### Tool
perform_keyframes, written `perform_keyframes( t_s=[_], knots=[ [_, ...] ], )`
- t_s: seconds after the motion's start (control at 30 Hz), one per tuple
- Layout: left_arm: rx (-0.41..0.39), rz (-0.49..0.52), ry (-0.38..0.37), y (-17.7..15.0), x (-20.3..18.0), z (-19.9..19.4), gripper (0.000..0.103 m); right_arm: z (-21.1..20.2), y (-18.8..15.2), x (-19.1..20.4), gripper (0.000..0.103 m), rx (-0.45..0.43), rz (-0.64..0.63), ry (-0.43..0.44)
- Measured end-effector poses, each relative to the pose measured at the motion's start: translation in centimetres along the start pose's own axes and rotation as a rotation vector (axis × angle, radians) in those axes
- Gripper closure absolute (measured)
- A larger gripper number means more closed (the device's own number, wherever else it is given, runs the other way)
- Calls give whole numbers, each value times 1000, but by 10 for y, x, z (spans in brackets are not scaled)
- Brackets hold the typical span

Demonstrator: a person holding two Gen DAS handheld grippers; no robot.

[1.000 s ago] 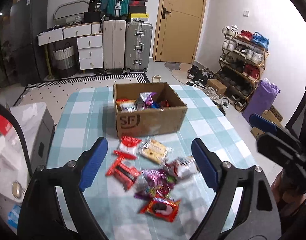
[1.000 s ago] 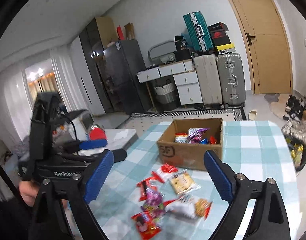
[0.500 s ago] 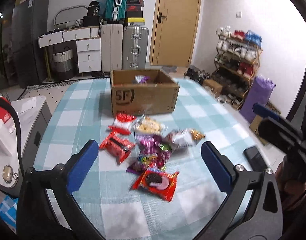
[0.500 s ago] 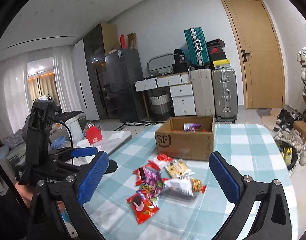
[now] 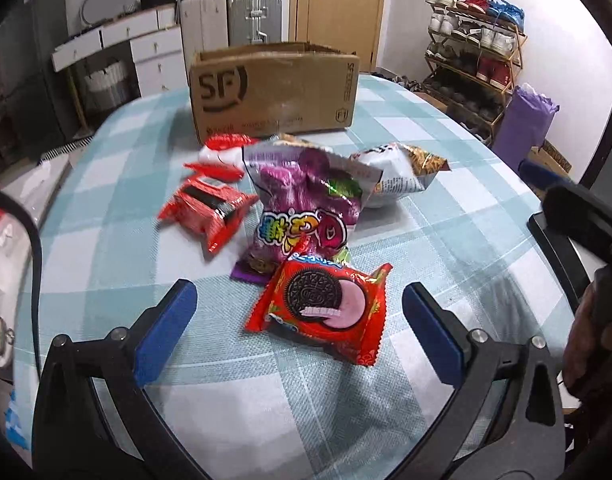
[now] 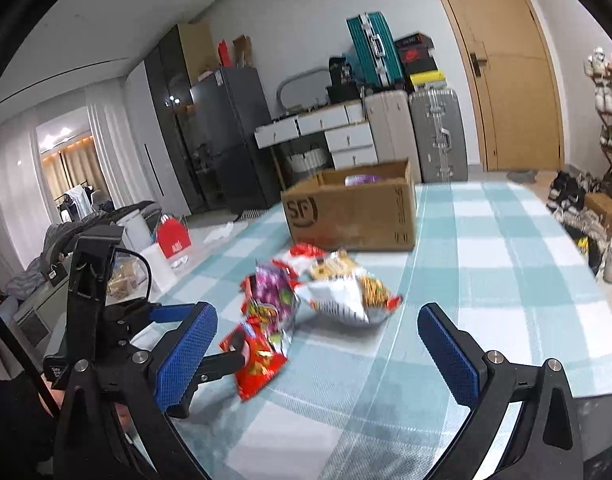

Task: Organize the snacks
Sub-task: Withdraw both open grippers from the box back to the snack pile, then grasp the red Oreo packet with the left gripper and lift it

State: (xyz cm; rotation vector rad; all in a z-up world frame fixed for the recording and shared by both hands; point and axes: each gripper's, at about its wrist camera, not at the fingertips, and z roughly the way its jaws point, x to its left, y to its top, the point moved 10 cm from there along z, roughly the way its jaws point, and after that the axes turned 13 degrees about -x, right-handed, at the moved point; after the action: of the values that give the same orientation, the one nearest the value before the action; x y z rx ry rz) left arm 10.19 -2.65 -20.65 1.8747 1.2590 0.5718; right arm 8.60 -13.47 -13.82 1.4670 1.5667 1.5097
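A pile of snack packets lies on the checked tablecloth in front of a cardboard SF box [image 5: 274, 88]. Nearest is a red Oreo packet [image 5: 322, 308], with a purple candy bag [image 5: 306, 204], a red packet [image 5: 210, 208] and a silver chip bag [image 5: 394, 176] behind it. My left gripper [image 5: 298, 316] is open, low over the table, its fingers on either side of the Oreo packet without touching it. My right gripper [image 6: 318, 344] is open and empty, to the right of the pile. The box [image 6: 350, 212] holds a purple packet [image 6: 360, 179].
The table [image 5: 466, 240] falls away at the right, with a shoe rack [image 5: 474, 60] and a purple bag [image 5: 522, 120] beyond. Suitcases [image 5: 254, 16] and drawers [image 5: 154, 52] stand at the back wall. A side unit with a red box [image 6: 173, 238] is at the left.
Both grippers have dropped and moved forward toward the snack pile. The left gripper now straddles the Oreo packet. The snacks and box have not moved.
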Motion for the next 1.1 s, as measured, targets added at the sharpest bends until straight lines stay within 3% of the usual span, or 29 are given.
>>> perform_keyframes(
  t_s=[0.37, 0.47, 0.57, 0.83, 1.0, 1.1],
  knots=[
    [31, -24, -12, -1, 6, 33, 2, 23, -23, -13, 1, 61, 44, 11],
    [28, -24, -17, -2, 2, 35, 7, 25, -24, -19, 1, 77, 69, -7],
    [40, -14, -23, -7, -2, 41, 21, 30, -30, -35, 1, 114, 90, -95],
    [11, 0, -40, -6, -7, 43, 50, 30, -31, -51, 1, 108, 140, -127],
    [-38, 42, -67, -4, -20, 31, 54, 30, -33, -61, 1, 115, 191, -129],
    [-43, 13, -78, -5, -18, 29, 55, 30, -34, -63, 1, 115, 205, -129]
  ],
)
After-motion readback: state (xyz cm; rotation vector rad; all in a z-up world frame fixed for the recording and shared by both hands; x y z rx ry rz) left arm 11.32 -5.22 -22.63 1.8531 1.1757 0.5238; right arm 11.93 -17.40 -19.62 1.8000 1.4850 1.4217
